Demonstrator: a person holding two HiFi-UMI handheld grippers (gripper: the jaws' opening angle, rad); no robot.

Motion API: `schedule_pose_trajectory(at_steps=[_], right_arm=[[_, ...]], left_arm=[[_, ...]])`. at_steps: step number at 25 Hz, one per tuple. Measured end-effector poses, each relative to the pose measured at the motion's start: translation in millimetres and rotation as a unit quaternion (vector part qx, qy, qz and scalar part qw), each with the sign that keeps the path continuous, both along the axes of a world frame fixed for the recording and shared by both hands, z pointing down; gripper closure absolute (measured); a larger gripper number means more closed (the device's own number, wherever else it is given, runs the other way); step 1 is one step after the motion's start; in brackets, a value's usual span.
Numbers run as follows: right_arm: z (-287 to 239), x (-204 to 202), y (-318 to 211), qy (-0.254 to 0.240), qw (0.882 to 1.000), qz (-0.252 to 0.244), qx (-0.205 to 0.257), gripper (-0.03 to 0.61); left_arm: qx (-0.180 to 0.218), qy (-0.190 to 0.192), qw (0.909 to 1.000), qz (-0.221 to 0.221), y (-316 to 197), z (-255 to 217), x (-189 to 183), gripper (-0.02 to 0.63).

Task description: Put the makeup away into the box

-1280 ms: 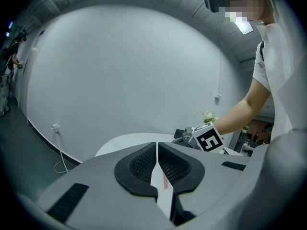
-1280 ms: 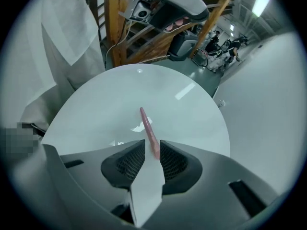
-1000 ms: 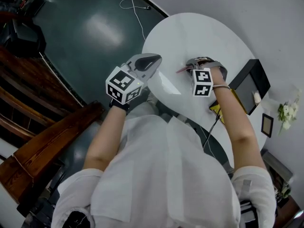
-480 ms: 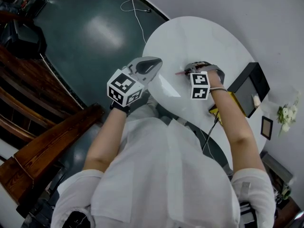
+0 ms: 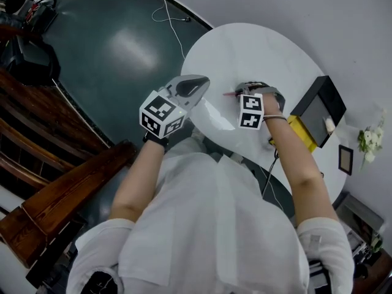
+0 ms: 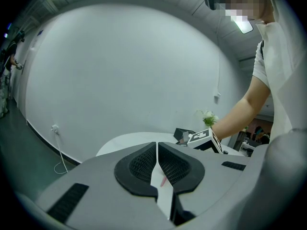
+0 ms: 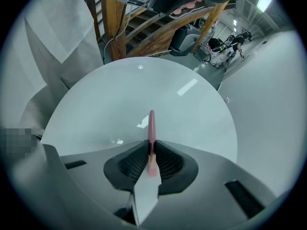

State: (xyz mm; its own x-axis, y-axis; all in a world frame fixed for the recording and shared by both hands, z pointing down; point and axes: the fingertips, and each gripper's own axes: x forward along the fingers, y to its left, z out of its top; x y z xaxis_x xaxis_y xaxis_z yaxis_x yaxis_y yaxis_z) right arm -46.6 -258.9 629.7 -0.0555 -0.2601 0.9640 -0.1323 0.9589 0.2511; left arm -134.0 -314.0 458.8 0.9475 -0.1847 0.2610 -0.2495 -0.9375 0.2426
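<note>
A slim pink makeup stick (image 7: 151,128), perhaps a lip pencil, is clamped in the right gripper's (image 7: 152,146) fingers (image 7: 132,164), which have just been closing, over the white counter (image 7: 120,90). Only the head view shows the black box (image 5: 320,103) near the counter's edge. The left gripper's (image 6: 157,152) fingers are together, empty.

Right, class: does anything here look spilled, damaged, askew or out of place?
Nothing stands out. The right gripper has just been closing its jaws on a thin pink stick over the white table; the black box sits at its end.

Right gripper (image 7: 151,146) just closed on stick (image 7: 151,123)
</note>
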Motion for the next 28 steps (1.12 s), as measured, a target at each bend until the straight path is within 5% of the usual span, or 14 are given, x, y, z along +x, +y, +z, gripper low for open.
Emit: schedule_pose_trajectory(at_steps=[7, 15, 28], right_arm=[[-29, 11, 4, -0.009, 0.998, 0.042, 0.037, 0.532], [-69, 64, 43, -0.011, 0.988, 0.134, 0.073, 0.532], [-83, 186, 183, 0.018, 0.947, 0.314, 0.069, 0.532]], left_arm=[[0.007, 0.003, 0.9996, 0.028, 9, -8, 20, 0.588], [0.014, 0.021, 0.9944, 0.103, 39, -22, 84, 0.588], [0.005, 0.034, 0.9703, 0.239, 135, -29, 199, 0.588]])
